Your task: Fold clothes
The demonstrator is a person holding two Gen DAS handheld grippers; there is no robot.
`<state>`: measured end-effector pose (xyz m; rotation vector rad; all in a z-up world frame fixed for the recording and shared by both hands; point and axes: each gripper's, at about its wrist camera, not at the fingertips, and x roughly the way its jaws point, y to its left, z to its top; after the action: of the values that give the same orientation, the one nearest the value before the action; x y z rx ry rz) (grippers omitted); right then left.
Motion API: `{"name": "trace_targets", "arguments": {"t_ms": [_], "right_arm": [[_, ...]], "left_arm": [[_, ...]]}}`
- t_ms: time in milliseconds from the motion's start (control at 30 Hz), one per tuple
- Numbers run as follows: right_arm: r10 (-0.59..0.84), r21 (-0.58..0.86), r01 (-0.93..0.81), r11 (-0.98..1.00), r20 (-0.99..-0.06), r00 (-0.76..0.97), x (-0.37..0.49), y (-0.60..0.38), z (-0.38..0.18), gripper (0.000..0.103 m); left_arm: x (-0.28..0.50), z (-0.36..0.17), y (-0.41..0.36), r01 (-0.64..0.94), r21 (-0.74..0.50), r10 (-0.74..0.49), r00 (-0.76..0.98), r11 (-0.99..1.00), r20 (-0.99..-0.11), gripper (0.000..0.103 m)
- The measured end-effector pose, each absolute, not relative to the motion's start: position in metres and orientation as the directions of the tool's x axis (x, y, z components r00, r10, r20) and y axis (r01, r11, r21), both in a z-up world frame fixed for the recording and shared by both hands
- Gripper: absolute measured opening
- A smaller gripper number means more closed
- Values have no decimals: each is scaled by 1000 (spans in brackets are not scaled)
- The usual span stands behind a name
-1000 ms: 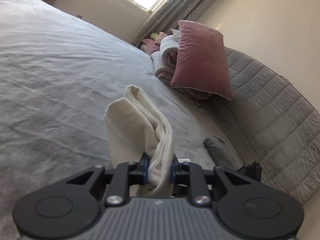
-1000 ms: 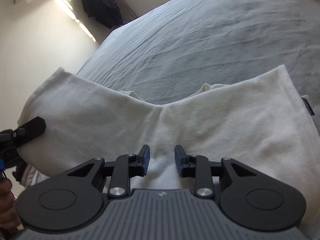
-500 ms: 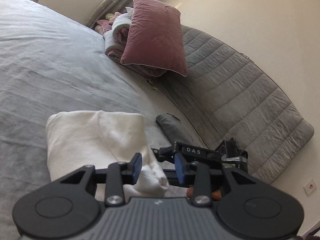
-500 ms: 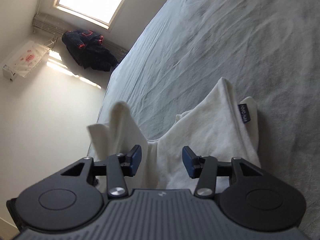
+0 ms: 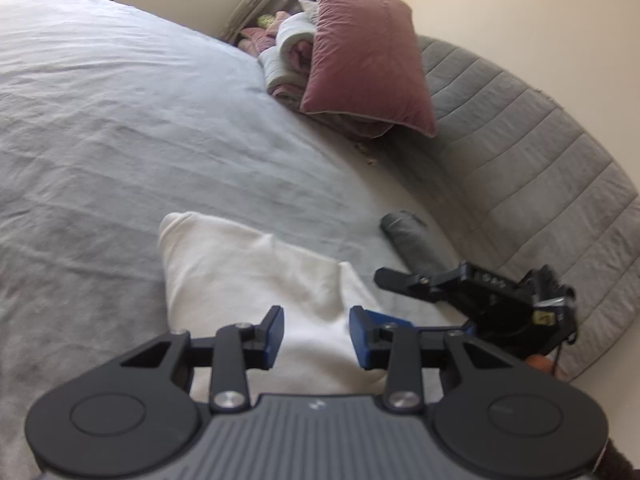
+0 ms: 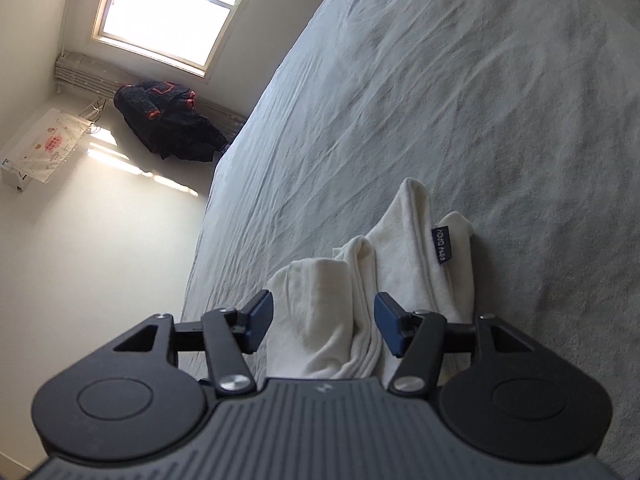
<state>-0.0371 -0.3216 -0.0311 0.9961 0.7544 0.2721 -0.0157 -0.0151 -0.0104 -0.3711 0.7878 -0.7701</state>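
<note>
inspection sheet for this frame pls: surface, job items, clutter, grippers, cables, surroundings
Surface: grey bed sheet, wrinkled.
Job's things: white garment lying bunched and partly folded on the sheet, dark label showing on its edge.
Clutter: rolled grey item near the headboard side; pink pillow leaning on a pile of bedding.
Grippers: left gripper open, garment between the jaws, pads not pressing it; right gripper open, jaws have just been opening, cloth lies loose between them.
Cables: nothing seen.
Surroundings: quilted grey headboard, window, dark jacket under it, white unit with a patterned cover on the wall.
</note>
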Motion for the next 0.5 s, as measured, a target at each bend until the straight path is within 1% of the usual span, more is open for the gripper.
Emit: {"name": "trace_targets", "arguments": {"t_ms": [133,267,300,333,367,400,467,500], "right_arm": [[495,755,118,645,-530,688,-29,-302,-25,64],[431,637,70,768,-595,678,-20,-278,-22,65],[400,596,67,800,-614,681,-19,-271,-23,61],[367,559,69,827,-628,686,-19,-265,-23,51],[335,523,71,850,-639,692,-20,-261,-23,44],[337,526,65,848,-631,699,-22,-262,-24,31],[343,540,55,840,-607,716,-26,-264,-23,26],[342,545,51,837,-593,729,-28,-265,-21,22]], "left_arm": [[-17,-20,-22,485,-493,-691,467,722,-552,35],[-19,-26,-27,505,-455,-676,467,733,-571,35],[-19,-25,-27,508,-452,-676,470,733,-567,35],[-20,-24,-26,508,-452,-677,474,733,-564,35],[-20,-23,-25,504,-455,-676,480,734,-559,35],[-20,-22,-23,499,-458,-676,486,735,-555,35],[-22,-19,-18,492,-454,-669,509,743,-542,35],[-23,-18,-16,488,-453,-665,520,746,-536,35]]}}
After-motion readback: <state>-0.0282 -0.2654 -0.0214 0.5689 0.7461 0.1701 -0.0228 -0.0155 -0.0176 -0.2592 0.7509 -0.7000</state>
